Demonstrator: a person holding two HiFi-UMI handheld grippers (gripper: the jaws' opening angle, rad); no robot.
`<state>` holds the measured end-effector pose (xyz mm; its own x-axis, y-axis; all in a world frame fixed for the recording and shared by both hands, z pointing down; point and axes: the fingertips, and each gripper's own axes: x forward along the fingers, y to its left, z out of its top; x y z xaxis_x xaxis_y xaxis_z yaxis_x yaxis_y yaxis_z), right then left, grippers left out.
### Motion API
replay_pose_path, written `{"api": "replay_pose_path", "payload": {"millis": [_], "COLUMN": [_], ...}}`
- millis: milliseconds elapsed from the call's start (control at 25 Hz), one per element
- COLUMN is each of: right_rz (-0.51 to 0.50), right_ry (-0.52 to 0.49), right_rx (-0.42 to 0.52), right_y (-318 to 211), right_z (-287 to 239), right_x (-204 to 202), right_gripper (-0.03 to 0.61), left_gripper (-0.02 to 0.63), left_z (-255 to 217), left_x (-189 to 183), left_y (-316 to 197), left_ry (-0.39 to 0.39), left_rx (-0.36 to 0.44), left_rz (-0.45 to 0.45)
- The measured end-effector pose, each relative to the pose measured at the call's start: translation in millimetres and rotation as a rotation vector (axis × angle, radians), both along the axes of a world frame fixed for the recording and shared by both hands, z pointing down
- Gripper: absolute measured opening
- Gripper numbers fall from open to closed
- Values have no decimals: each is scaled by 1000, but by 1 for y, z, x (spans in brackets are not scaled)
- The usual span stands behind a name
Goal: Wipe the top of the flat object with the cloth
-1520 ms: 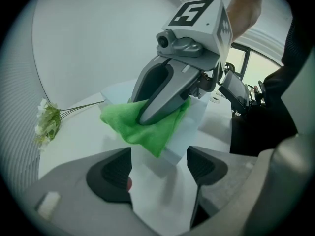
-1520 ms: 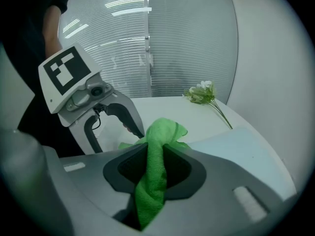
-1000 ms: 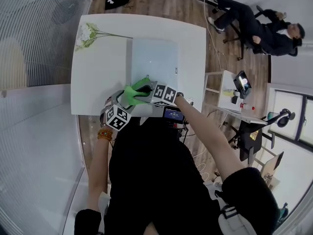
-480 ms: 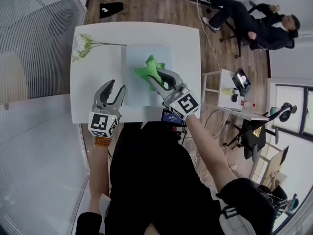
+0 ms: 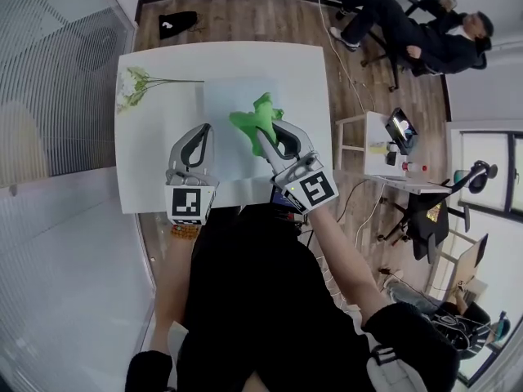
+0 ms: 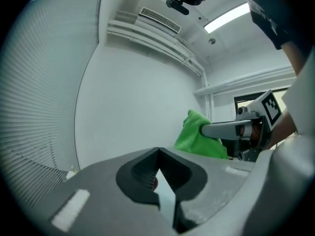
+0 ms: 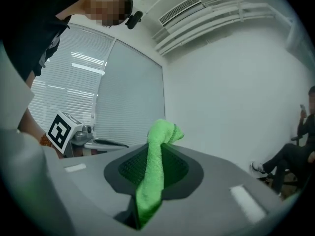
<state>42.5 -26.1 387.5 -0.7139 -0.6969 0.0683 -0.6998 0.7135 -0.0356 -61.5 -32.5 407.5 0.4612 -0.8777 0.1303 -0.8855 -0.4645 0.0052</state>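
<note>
A pale blue flat board lies in the middle of the white table. My right gripper is shut on a green cloth and holds it up above the board; its jaws have just been closing tighter on the cloth, which hangs between the pads. My left gripper hovers to the left of the cloth, apart from it. Its jaws have just closed, with nothing between them. The left gripper view shows the cloth bunched at the right gripper's fingertip.
White flowers with green stems lie at the table's far left corner. A black item sits on the wooden floor beyond the table. A person sits on a chair at the far right, and a small side table stands to the right.
Both grippers have risen from the table's near edge. The left gripper let go of the cloth, moved left and shut. The right gripper carried the cloth up over the board.
</note>
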Motion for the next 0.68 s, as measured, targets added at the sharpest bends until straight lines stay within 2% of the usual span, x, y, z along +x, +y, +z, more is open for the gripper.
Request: {"api": "replay_pose_path", "payload": {"millis": [400, 680], "right_rz": [37, 33], "right_ry": [-48, -65], "right_rx": [-29, -40], "right_y": [-2, 8], "right_z": [5, -3], "right_x": [5, 12], "right_gripper": [83, 80], "left_gripper": [104, 104], "left_z": [2, -9], "left_x": [-6, 5], "left_y": [6, 16], "left_ry": [0, 5], "left_rx": [-2, 7], "left_rz": [9, 25]}}
